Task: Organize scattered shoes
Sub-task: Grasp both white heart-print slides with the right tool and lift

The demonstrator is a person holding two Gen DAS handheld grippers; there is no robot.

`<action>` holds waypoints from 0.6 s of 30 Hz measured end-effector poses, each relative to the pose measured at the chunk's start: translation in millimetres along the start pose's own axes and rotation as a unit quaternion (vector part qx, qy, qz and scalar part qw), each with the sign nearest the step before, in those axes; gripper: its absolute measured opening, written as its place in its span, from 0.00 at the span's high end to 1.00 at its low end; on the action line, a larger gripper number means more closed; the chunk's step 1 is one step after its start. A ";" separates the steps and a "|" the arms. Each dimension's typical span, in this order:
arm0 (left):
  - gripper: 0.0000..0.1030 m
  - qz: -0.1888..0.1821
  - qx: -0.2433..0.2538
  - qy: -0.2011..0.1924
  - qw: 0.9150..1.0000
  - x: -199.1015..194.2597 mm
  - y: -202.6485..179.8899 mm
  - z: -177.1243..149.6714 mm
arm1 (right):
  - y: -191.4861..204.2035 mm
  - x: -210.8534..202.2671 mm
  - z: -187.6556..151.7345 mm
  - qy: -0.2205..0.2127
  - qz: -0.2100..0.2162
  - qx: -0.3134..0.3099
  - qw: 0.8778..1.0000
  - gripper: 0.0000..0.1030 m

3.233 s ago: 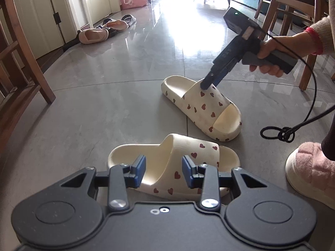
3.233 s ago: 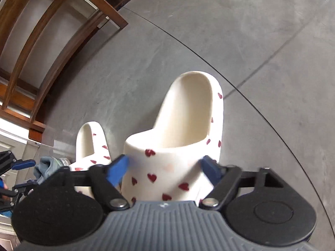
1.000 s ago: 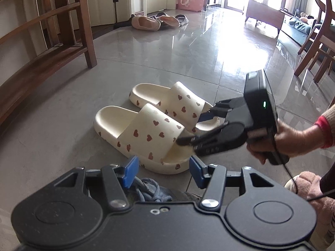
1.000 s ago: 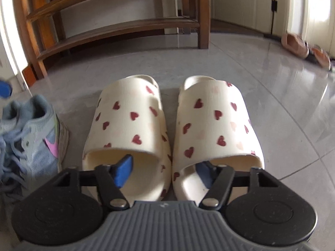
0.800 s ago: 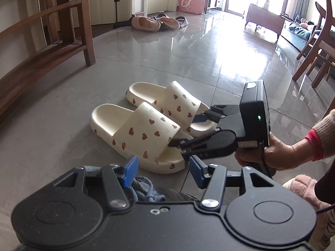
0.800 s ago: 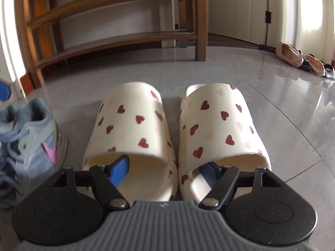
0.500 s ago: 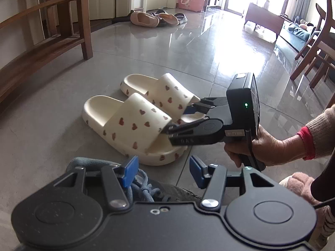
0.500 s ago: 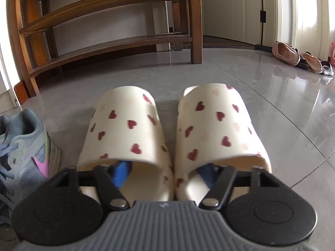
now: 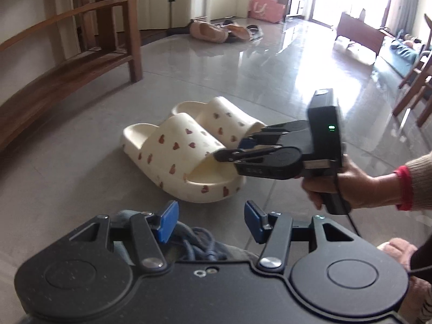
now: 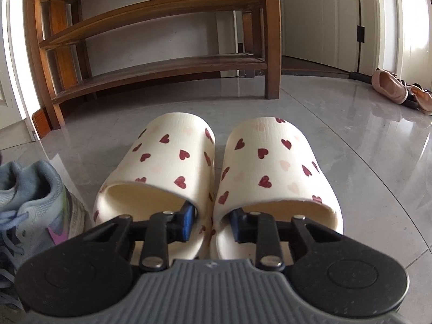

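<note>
**Ana:** Slippers with red hearts, two of them, sit side by side on the grey tile floor (image 10: 364, 162) in front of the wooden shoe rack (image 10: 151, 70), toes toward it. The left slipper (image 10: 164, 167) and the right slipper (image 10: 272, 170) are touching or nearly so along their inner edges.

**Ben:** And the right gripper (image 10: 212, 222)?

**Ana:** It comes in low from the heel end. One finger reaches inside each strap opening, and the jaws are closing, drawn narrow around the two inner walls where the slippers meet. Whether the pads (image 10: 187, 220) already press on those walls, I cannot tell for sure, though they look tight against them. In the left wrist view the same gripper (image 9: 229, 151) is held by a hand (image 9: 348, 181) with a red cuff, its tips at the mouth of the near slipper (image 9: 183, 156).

**Ben:** The left gripper (image 9: 210, 222)?

**Ana:** Its jaws stand about half apart, holding nothing. It hovers over a grey-blue sneaker (image 9: 194, 243) whose laces show between the fingers without touching them. That sneaker (image 10: 35, 205) lies just beside the left slipper, on its outer side.

**Ben:** Anything else down there?

**Ana:** More shoes (image 9: 216, 31) lie well apart near the far doorway, and a pink fluffy slipper (image 9: 397, 251) is at the person's foot.
</note>
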State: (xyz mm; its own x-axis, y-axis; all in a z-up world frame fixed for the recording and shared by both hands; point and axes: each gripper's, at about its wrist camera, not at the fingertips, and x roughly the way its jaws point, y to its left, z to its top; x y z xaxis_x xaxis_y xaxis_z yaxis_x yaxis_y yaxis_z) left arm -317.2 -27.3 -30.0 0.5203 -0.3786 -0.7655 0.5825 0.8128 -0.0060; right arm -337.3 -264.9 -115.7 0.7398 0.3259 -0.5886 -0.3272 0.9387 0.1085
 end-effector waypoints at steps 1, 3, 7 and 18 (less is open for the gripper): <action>0.48 0.011 -0.005 0.003 1.000 -0.1 1.3 2.3 | 0.7 -1.3 1.9 -0.001 0.004 0.003 1.000 0.70; 0.48 0.033 -0.010 0.005 0.999 -1.1 3.0 6.1 | 1.8 -3.5 5.6 -0.004 0.010 0.007 1.000 0.70; 0.48 0.082 -0.010 0.007 0.997 -5.2 5.4 10.8 | 2.5 -7.9 13.8 -0.016 0.014 0.009 1.000 0.70; 0.48 0.136 -0.023 0.007 0.990 -15.9 10.1 17.9 | 0.6 -16.4 27.6 -0.029 0.028 0.020 0.999 0.70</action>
State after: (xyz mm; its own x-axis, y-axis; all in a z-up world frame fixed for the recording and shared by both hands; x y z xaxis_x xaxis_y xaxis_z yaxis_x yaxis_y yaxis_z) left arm -308.4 -21.0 -6.3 0.6450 -0.1363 -0.7520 0.3928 0.9031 0.1732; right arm -333.5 -266.5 -83.8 0.7549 0.3826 -0.5327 -0.3456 0.9223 0.1727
